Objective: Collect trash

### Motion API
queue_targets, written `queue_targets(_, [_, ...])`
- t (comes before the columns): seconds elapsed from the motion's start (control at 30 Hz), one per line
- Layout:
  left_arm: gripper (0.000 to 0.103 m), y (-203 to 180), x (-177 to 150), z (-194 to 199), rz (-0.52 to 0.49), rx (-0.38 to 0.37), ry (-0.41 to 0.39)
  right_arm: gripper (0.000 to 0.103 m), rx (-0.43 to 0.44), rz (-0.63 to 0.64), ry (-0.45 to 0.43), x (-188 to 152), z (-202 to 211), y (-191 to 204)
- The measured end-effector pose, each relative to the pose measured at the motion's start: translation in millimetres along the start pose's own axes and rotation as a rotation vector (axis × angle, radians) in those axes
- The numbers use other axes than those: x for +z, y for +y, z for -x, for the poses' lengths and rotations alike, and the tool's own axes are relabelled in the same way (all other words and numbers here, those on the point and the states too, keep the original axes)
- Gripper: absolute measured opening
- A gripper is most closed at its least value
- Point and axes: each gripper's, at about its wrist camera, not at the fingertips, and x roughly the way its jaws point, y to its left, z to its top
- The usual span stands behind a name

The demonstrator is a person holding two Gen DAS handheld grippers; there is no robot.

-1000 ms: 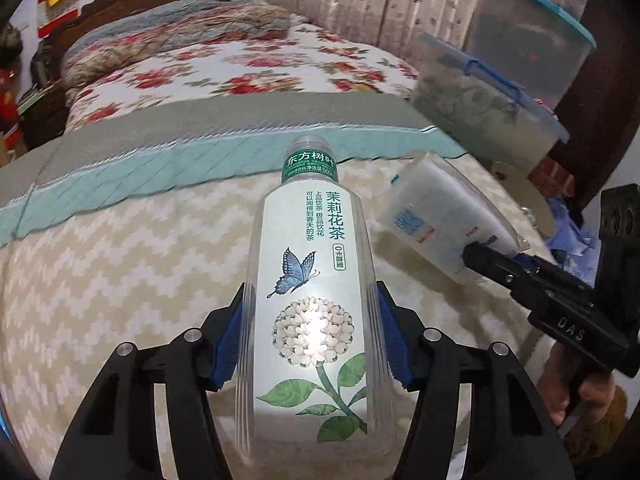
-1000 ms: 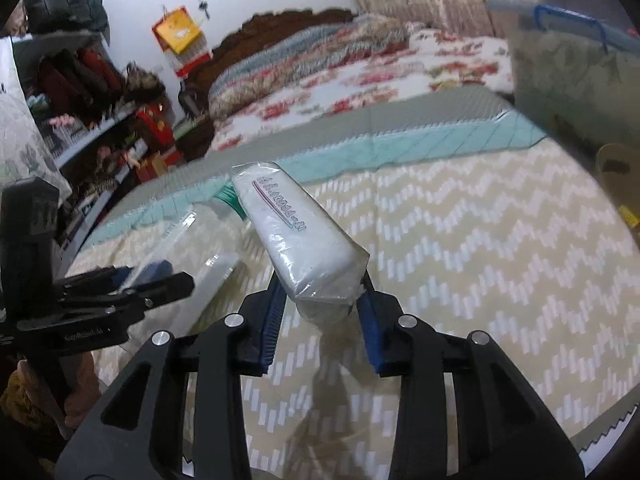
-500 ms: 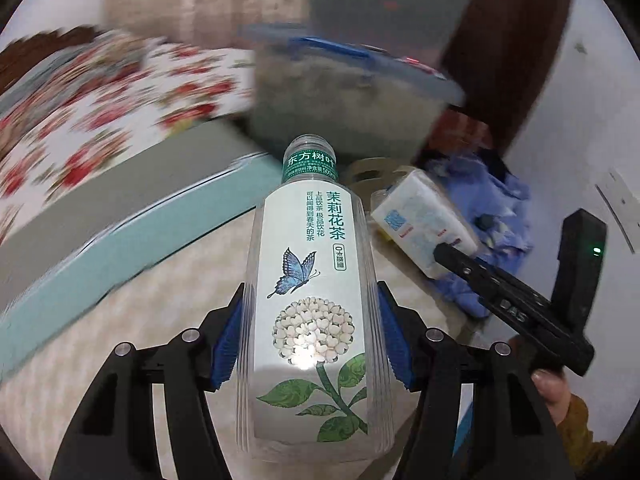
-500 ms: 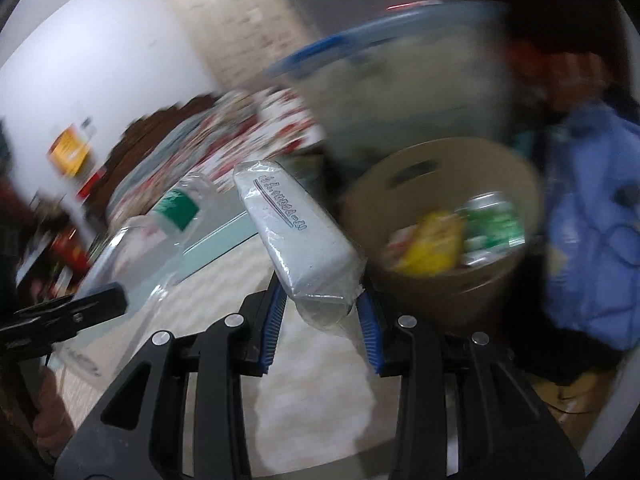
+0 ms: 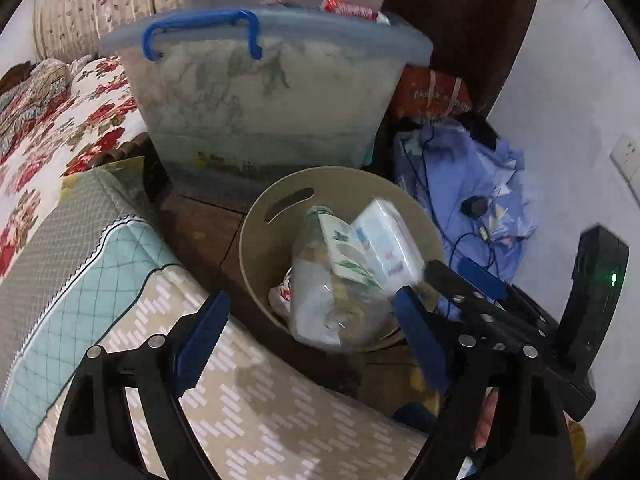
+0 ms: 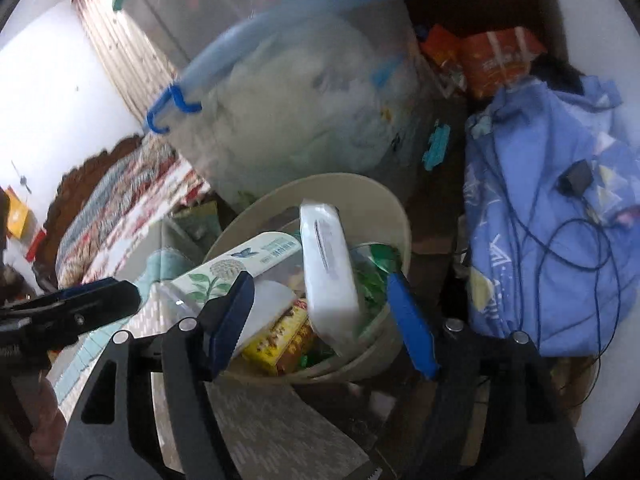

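While both claws, left (image 5: 308, 336) and right (image 6: 322, 312), gape wide and empty, one bottle (image 5: 336, 280) and one pack (image 6: 328, 268) lie ahead in the bin (image 5: 260, 240).

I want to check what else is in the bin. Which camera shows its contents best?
The right wrist view: inside the bin it shows the bottle, tissue pack and a yellow wrapper. In the left wrist view, the bottle and tissue pack hide most of what lies underneath.

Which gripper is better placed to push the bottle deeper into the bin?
Left, probably. The bottle lies between the open left gripper's fingers, its base over the bin rim. The open right gripper faces the pack instead.
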Motion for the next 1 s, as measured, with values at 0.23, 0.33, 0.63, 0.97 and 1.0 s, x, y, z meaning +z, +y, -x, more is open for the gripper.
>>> queue_targets(0.23, [0.082,25.9,-40.5,46.9,0.036,0.051,-0.049,0.071,0.059,-0.023,-0.054,-21.4,42.2,10.2])
queue_targets(0.33, [0.083,36.2,-68.6,67.4,0.066,0.077,-0.059,0.071,0.099,-0.034,-0.037,-36.3,52.3,22.0])
queue_targets(0.63, [0.088,60.5,-149.2,112.2,0.122,0.208,-0.064,0.071,0.148,-0.014,0.078,-89.3,67.0,70.9])
queue_targets(0.97, [0.094,73.8,-198.3,153.1,0.163,0.316,-0.090,0.071,0.162,0.023,0.111,-119.0,88.2,107.8])
queue_targets(1.0, [0.094,73.6,-201.2,157.0,0.164,0.321,-0.094,0.071,0.162,0.023,0.110,-119.9,90.2,109.3])
